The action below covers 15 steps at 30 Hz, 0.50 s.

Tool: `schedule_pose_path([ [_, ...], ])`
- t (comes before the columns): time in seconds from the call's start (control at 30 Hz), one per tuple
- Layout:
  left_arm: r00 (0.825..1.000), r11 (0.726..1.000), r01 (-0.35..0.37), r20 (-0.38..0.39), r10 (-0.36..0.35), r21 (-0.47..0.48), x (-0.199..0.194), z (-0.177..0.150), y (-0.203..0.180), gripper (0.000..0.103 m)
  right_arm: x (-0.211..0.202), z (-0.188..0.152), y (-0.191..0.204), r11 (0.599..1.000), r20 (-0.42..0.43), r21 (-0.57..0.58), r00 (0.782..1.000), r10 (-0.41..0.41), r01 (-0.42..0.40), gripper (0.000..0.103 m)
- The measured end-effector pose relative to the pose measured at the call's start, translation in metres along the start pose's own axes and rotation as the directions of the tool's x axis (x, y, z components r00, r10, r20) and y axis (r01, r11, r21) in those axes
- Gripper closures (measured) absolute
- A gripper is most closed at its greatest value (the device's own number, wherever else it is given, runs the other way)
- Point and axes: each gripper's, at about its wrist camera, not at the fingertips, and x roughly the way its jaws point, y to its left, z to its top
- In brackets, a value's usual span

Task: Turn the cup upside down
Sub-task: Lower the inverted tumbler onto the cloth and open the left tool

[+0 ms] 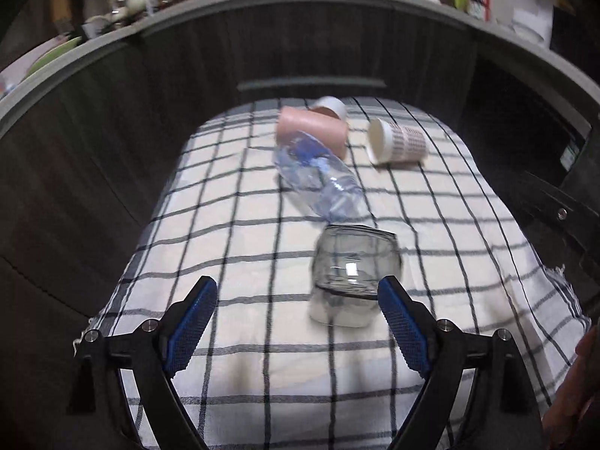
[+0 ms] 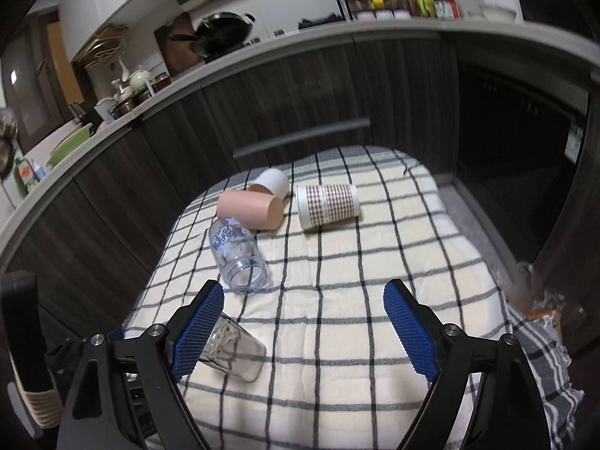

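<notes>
A clear grey glass cup (image 1: 354, 270) lies on its side on the checked cloth (image 1: 243, 206), just ahead of my left gripper (image 1: 298, 318), close to its right finger. The left gripper is open and empty. In the right wrist view the same glass (image 2: 234, 352) lies partly behind the left finger of my right gripper (image 2: 303, 326), which is open and empty. Farther back lie a clear plastic bottle with blue print (image 2: 236, 255), a pink cup (image 2: 251, 210), a white cup (image 2: 272, 183) and a checked paper cup (image 2: 328, 206), all on their sides.
The cloth covers a small table (image 2: 375, 262) standing against dark cabinet fronts (image 2: 281, 86). A kitchen counter with a wok (image 2: 221, 33), jars and bottles runs behind. The table drops off at left and right edges.
</notes>
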Motion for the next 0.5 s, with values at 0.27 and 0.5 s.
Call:
schedule_pose_path([
  [0.27,0.984,0.996,-0.047,0.166,0.059,-0.074,-0.016,-0.027,0.014,0.013,-0.017,-0.021,0.017,0.994,0.111,-0.088,0.992,-0.061,0.071,0.011],
  [0.5,0.964,0.998,-0.056,0.26,0.063,-0.033,-0.025,-0.034,0.006,0.009,-0.011,-0.03,0.014,0.99,0.107,-0.09,0.99,-0.094,0.104,0.011],
])
